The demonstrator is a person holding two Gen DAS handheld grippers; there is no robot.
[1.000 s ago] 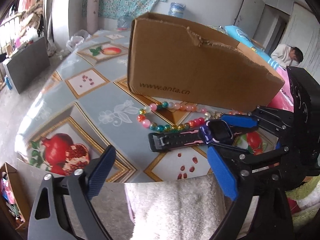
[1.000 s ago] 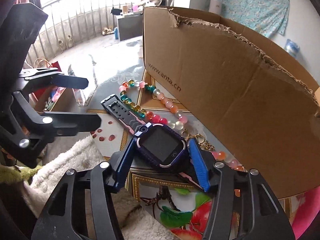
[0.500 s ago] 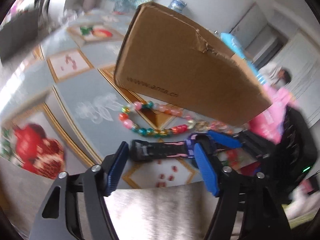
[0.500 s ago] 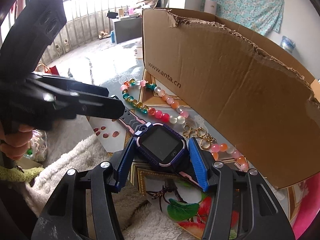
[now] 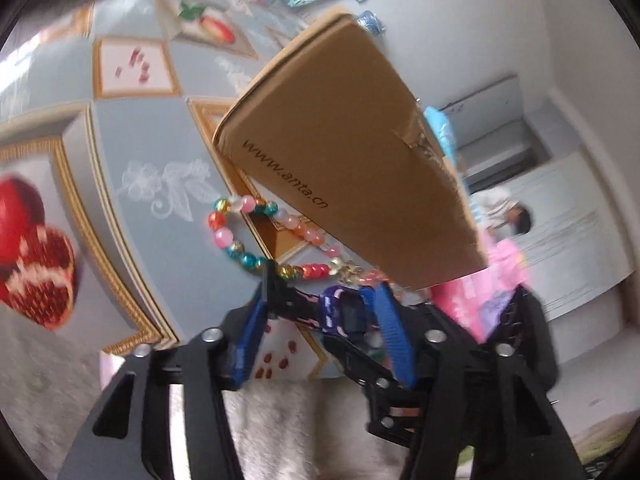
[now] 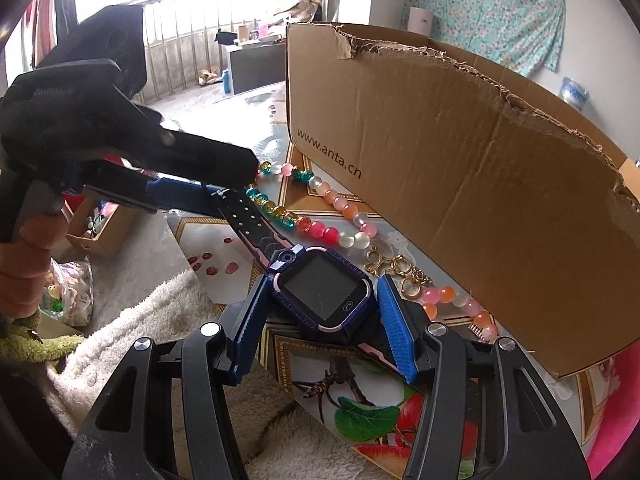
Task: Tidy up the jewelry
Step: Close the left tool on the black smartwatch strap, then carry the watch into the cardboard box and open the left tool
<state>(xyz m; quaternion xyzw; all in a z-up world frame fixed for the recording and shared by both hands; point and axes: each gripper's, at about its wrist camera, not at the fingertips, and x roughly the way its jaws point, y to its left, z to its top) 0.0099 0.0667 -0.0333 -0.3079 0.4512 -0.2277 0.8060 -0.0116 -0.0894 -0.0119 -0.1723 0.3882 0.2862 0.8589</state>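
While our right tool [image 6: 320, 320] clasps the square watch [image 6: 322, 294] by its glossy purple case, our left tool [image 5: 320, 320] straddles the perforated rubber strap, not visibly pinching it. Round glassy beads [image 6: 320, 230] lie beside the torn cardboard box [image 6: 460, 184] on the table [image 5: 120, 152].

watch [image 6: 322, 294]: purple square face up, you see its black strap running toward 10 o'clock | bead necklace [image 6: 320, 210]: multicoloured loop flat at 12 o'clock, beside box [image 6: 460, 184]
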